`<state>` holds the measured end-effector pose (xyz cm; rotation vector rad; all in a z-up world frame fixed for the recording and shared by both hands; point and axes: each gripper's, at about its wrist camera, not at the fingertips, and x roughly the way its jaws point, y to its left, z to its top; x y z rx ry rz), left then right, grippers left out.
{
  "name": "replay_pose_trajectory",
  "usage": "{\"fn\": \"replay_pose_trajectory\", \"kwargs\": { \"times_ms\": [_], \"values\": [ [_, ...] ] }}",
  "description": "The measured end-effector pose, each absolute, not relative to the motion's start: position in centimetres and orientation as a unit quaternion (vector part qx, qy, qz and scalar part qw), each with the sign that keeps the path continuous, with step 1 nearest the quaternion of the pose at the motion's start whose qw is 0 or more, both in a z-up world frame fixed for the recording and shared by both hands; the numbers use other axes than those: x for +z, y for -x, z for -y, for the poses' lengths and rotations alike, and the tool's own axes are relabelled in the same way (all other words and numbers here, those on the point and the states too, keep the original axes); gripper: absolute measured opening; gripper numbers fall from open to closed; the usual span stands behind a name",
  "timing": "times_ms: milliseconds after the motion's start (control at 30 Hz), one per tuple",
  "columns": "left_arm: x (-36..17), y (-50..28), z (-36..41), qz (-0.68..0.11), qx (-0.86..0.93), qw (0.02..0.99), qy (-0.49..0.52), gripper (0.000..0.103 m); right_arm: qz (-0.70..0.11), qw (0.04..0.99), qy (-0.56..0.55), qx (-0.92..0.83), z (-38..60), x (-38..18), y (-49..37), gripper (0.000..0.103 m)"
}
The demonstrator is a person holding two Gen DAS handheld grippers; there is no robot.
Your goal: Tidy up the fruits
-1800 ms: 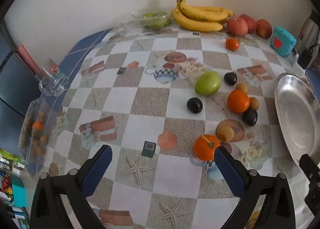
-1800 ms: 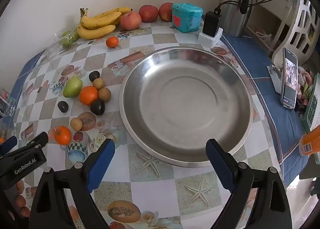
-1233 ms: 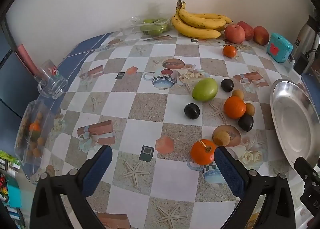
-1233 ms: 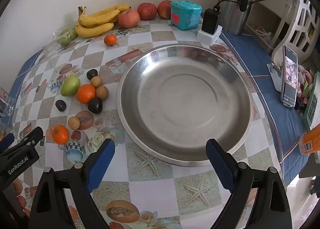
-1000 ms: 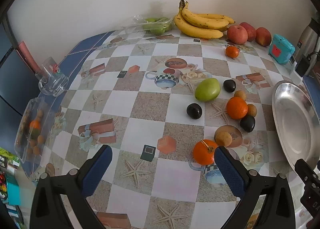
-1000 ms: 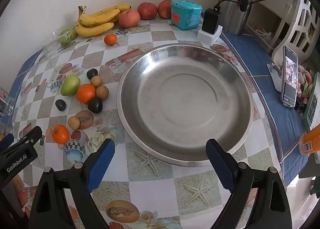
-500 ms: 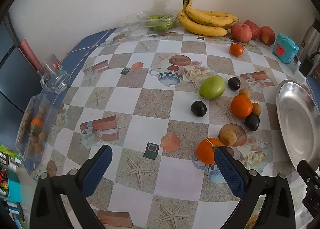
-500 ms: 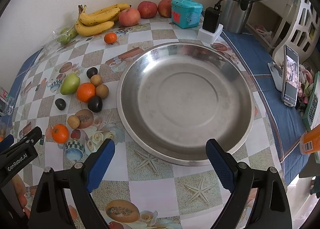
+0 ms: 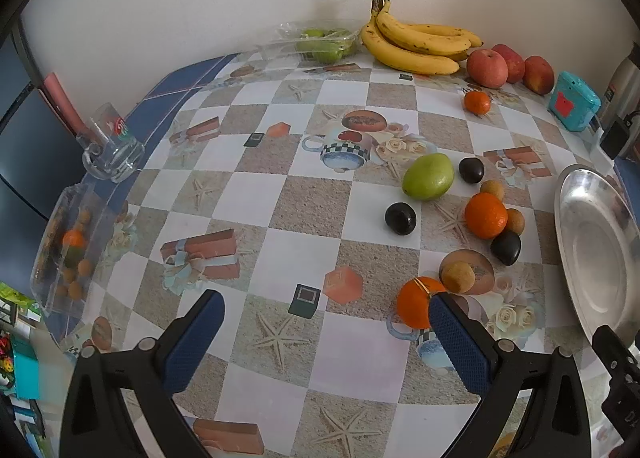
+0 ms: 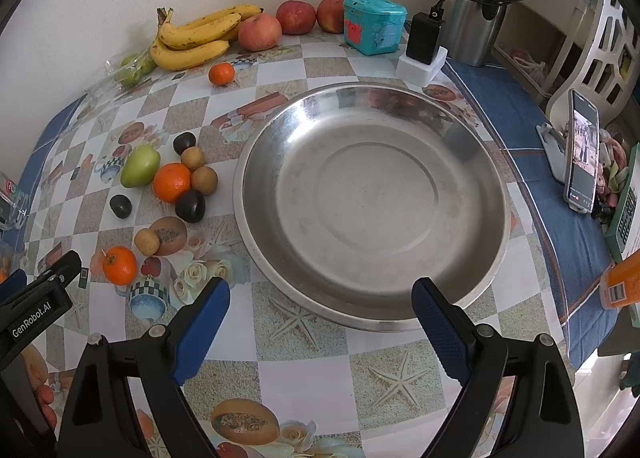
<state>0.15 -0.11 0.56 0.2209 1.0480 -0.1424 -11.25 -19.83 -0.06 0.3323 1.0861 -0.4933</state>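
Observation:
Loose fruit lies on the patterned tablecloth: a green mango (image 9: pixel 428 176), an orange (image 9: pixel 485 215), a stemmed orange (image 9: pixel 416 307), dark plums (image 9: pixel 400 218) and small brown fruits (image 9: pixel 457 277). A large steel bowl (image 10: pixel 372 198) stands empty to their right. My left gripper (image 9: pixel 326 320) is open, its right finger just beside the stemmed orange. My right gripper (image 10: pixel 320 312) is open over the bowl's near rim. Bananas (image 9: pixel 416 44) and apples (image 9: pixel 486 68) lie by the wall.
A glass mug (image 9: pixel 110 150) and a clear box of small fruit (image 9: pixel 70 254) sit at the left table edge. A teal box (image 10: pixel 374 30), charger (image 10: pixel 424 48) and kettle (image 10: pixel 476 6) stand behind the bowl. A phone on a stand (image 10: pixel 580 154) is right.
My left gripper has drifted slightly forward and right toward the stemmed orange. The right gripper has barely moved. Both stay open and empty.

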Motion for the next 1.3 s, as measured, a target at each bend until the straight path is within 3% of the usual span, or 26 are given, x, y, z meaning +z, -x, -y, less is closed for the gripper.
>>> {"fn": "replay_pose_trajectory", "kwargs": {
  "times_ms": [1300],
  "values": [
    [0.16, -0.29, 0.19, -0.51, -0.073, 0.851, -0.105, 0.103, -0.496, 0.823, -0.157, -0.229, 19.71, 0.05, 11.05, 0.093]
  ]
}}
